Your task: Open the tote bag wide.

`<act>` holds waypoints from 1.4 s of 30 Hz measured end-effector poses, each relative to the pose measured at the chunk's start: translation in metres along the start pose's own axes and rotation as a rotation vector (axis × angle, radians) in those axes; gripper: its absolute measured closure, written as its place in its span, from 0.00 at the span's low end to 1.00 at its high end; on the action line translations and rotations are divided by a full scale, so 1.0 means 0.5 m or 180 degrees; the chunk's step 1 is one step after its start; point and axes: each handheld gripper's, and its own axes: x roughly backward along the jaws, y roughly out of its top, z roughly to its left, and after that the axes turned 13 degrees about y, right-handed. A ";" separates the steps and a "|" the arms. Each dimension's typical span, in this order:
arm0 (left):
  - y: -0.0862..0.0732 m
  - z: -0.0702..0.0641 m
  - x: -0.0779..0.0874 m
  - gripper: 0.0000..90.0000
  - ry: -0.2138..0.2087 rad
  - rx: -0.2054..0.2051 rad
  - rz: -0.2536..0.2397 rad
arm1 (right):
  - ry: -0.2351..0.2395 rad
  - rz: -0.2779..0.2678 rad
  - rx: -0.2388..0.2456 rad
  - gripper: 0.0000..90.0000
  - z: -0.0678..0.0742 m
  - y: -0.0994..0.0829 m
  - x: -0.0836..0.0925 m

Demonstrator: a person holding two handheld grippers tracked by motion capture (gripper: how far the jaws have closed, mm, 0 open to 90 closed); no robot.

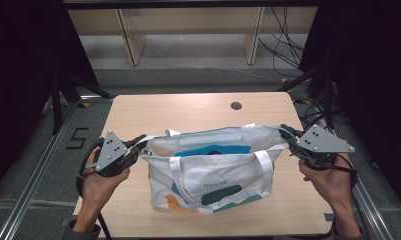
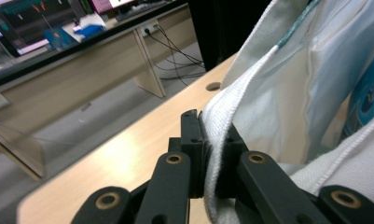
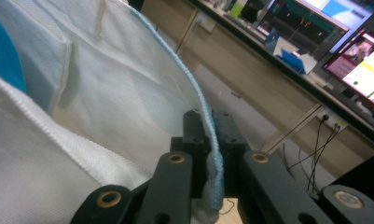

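Jaws of the left gripper [image 2: 208,154] and right gripper [image 3: 211,154] are each clamped on an opposite end of the bag [image 1: 213,167] rim (mouth stretched open between them), its long axis spanning the surface [image 1: 188,107] between both hands.

The black two-jaw tool [image 3: 211,140] clamps the blue-edged rim of a white fabric tote bag [image 3: 128,93]; lit monitors [image 3: 324,23] stand behind.

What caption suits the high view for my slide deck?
Two hand-held grippers, left and right, hold a white tote bag open by its rim on a wooden table.
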 end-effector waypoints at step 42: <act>-0.219 -0.110 -0.079 0.94 -0.0503 -0.0474 0.1112 | 0.0727 0.0887 -0.0304 0.93 0.052 -0.184 -0.129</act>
